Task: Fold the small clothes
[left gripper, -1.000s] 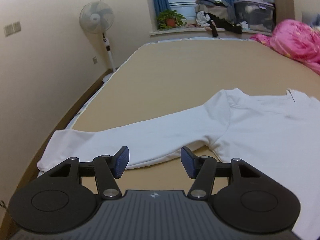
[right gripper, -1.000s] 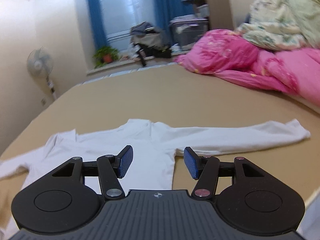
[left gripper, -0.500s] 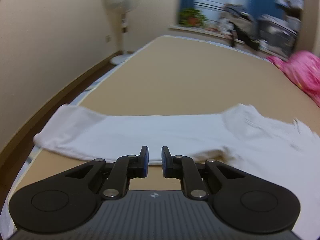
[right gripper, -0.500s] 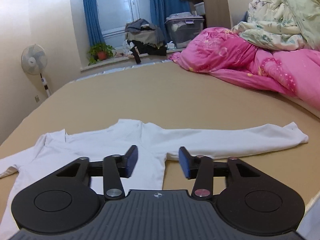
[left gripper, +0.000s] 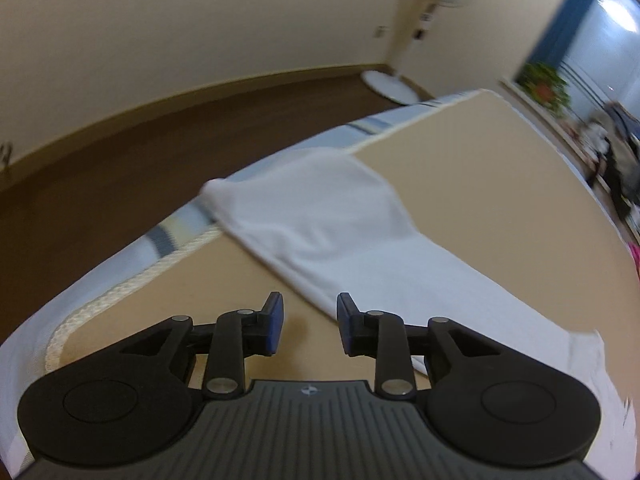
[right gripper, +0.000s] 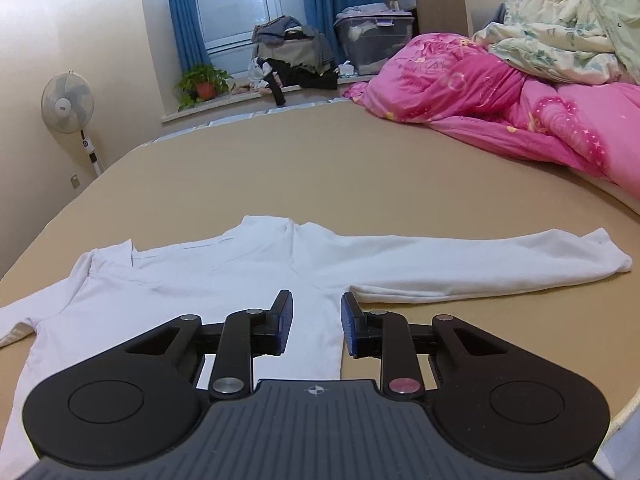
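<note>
A white long-sleeved shirt (right gripper: pixel 180 280) lies flat on the tan bed (right gripper: pixel 360 184), with one sleeve (right gripper: pixel 480 264) stretched out to the right. In the left wrist view the other sleeve (left gripper: pixel 320 220) runs to the bed's edge, and its cuff reaches over the edge. My left gripper (left gripper: pixel 310 314) hovers at the near hem of that sleeve. Its jaws are opening, with bare sheet between them. My right gripper (right gripper: pixel 316 318) hangs over the shirt's side by the armpit. Its jaws are closing, and the fabric below them is not pinched.
A pink quilt (right gripper: pixel 500 112) and a floral one (right gripper: pixel 560 32) are heaped at the right back. The bed's rope-trimmed edge (left gripper: pixel 132 280) drops to a dark floor (left gripper: pixel 120 152). A standing fan (right gripper: pixel 68 104), a plant (right gripper: pixel 204 84) and a storage box (right gripper: pixel 372 40) line the far wall.
The left gripper swung left along the sleeve toward the cuff and rolled; its jaws closed, then parted again. The right gripper's jaws narrowed while it stayed nearly in place.
</note>
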The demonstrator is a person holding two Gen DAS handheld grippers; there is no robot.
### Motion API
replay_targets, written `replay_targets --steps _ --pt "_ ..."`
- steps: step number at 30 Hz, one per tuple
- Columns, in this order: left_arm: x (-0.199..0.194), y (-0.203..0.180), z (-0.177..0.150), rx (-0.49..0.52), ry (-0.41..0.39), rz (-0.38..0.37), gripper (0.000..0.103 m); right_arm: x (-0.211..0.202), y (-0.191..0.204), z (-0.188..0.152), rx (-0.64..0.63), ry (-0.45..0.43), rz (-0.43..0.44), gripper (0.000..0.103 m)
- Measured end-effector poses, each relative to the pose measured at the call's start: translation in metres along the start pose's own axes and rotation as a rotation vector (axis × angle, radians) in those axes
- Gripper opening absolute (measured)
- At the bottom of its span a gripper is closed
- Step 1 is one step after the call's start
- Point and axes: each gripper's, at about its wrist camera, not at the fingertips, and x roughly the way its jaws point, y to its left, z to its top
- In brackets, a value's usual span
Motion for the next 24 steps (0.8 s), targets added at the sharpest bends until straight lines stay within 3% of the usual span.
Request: replay_targets --steps 4,7,14,24 --pt "0.003 0.006 0.005 -0.045 0.016 0.003 0.033 0.003 0.001 0.001 -0.003 0.007 0.003 0.028" --pt "0.002 0.002 0.006 -0.046 0.006 0.0 0.039 0.007 0.002 0.001 -0.021 0.01 -0.003 0.028" --pt "0.015 0.007 0.01 -0.07 0.015 -0.005 0.04 0.013 0.006 0.0 -0.04 0.014 -0.011 0.028" --pt "0.037 0.026 0.015 -0.17 0.017 -0.055 0.044 0.019 0.01 0.0 -0.054 0.028 -0.016 0.028"
